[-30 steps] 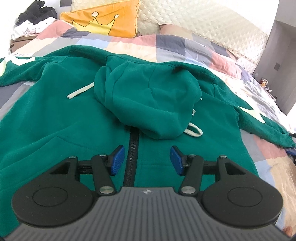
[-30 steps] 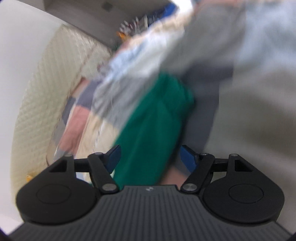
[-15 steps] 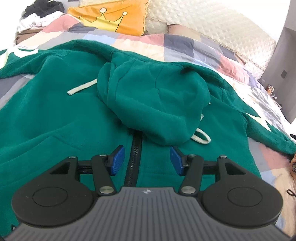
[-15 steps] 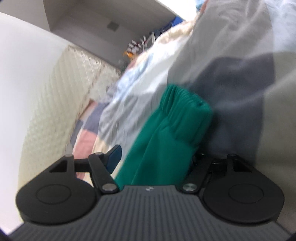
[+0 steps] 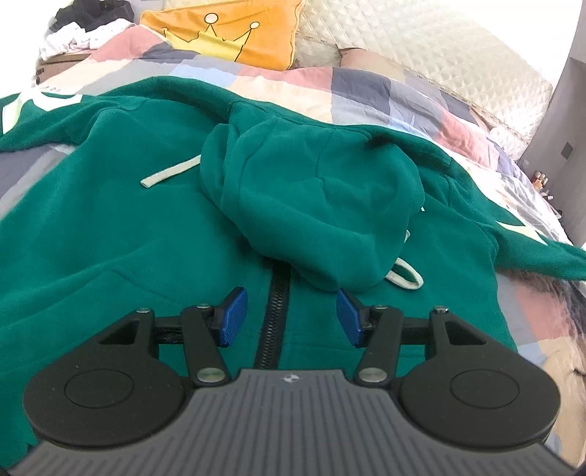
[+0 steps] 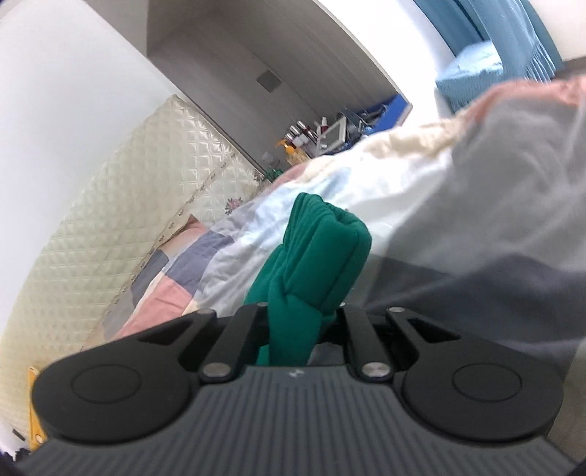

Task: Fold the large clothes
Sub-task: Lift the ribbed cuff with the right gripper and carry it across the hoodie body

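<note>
A green zip hoodie (image 5: 110,227) lies spread face up on the patchwork bedspread (image 5: 366,88), its hood (image 5: 315,205) folded down over the chest and white drawcords (image 5: 170,172) showing. My left gripper (image 5: 291,315) hovers open over the black zip (image 5: 276,304), nothing between its blue pads (image 5: 232,316). In the right wrist view, my right gripper (image 6: 298,311) is shut on the hoodie's ribbed green sleeve cuff (image 6: 322,249), which bunches up between the fingers and is lifted off the bedspread (image 6: 476,219). The pads themselves are hidden by cloth.
A yellow crown pillow (image 5: 227,33) and quilted cream headboard (image 5: 421,51) stand at the bed's far end. Piled clothes (image 5: 84,25) sit at the far left. A cluttered shelf (image 6: 322,135) and blue curtain (image 6: 512,44) lie beyond the bed.
The right gripper closed on the sleeve cuff and lifted it, rolling as it rose. The left gripper stayed open over the zip, barely moving.
</note>
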### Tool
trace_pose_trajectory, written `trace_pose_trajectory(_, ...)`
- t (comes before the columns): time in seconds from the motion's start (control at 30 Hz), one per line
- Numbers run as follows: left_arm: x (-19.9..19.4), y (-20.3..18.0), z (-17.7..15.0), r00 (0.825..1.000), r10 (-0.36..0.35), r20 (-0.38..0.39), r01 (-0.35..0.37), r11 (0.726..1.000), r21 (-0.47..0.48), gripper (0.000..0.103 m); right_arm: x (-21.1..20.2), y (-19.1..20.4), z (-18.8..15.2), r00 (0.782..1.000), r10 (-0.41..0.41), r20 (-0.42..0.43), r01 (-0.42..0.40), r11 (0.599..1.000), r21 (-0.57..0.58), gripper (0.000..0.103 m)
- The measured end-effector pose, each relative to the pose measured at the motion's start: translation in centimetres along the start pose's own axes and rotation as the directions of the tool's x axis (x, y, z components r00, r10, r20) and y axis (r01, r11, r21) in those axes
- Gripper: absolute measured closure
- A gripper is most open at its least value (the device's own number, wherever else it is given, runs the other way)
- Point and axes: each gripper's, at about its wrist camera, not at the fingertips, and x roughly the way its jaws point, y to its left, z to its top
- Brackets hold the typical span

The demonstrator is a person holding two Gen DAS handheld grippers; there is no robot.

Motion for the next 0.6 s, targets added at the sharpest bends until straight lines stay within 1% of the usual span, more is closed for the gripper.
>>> trace_pose_trajectory(0.07, 0.0, -0.2, 0.1, 1.000, 0.003, -0.008, -0.003, 1.000, 0.022, 0.043, -0.5, 1.7, 0.5, 1.000, 0.000, 0.006, 0.000, 1.000, -0.028, 0.092)
trace_pose_trajectory(0.13, 0.0, -0.6, 0.2, 0.999, 0.013, -0.029, -0.011, 0.998, 0.064, 0.043, -1.3, 3.8, 1.3, 1.000, 0.017, 0.015, -0.016, 0.998, -0.063, 0.092)
trace_pose_trajectory(0.17, -0.1, -0.9, 0.2, 0.999, 0.003, -0.034, 0.001, 0.996, 0.092, 0.043, -1.8, 4.7, 1.6, 0.999, 0.027, 0.023, -0.025, 0.996, -0.086, 0.092)
trace_pose_trajectory(0.27, -1.2, -1.8, 0.0, 1.000, -0.015, 0.001, 0.015, 0.986, 0.164, 0.043, -3.8, 8.6, 2.5, 0.997, 0.064, 0.042, -0.056, 0.984, -0.170, 0.091)
trace_pose_trajectory(0.33, -2.0, -2.3, -0.1, 0.999, -0.045, 0.026, 0.039, 0.980, 0.197, 0.043, -5.4, 11.8, 2.6, 0.996, 0.070, 0.055, -0.053, 0.962, -0.266, 0.091)
trace_pose_trajectory(0.43, -3.7, -3.0, -0.5, 0.995, -0.072, 0.068, 0.054, 0.970, 0.238, 0.043, -8.2, 16.6, 2.5, 0.988, 0.138, 0.069, -0.104, 0.926, -0.362, 0.091)
trace_pose_trajectory(0.5, -4.7, -3.0, -0.6, 0.992, -0.089, 0.086, 0.065, 0.967, 0.246, 0.043, -10.2, 19.3, 2.6, 0.984, 0.160, 0.072, -0.120, 0.914, -0.387, 0.091)
trace_pose_trajectory(0.6, -5.7, -2.2, -0.6, 0.989, -0.120, 0.084, 0.100, 0.972, 0.214, 0.043, -13.3, 23.2, 2.4, 0.975, 0.210, 0.069, -0.161, 0.889, -0.428, 0.091)
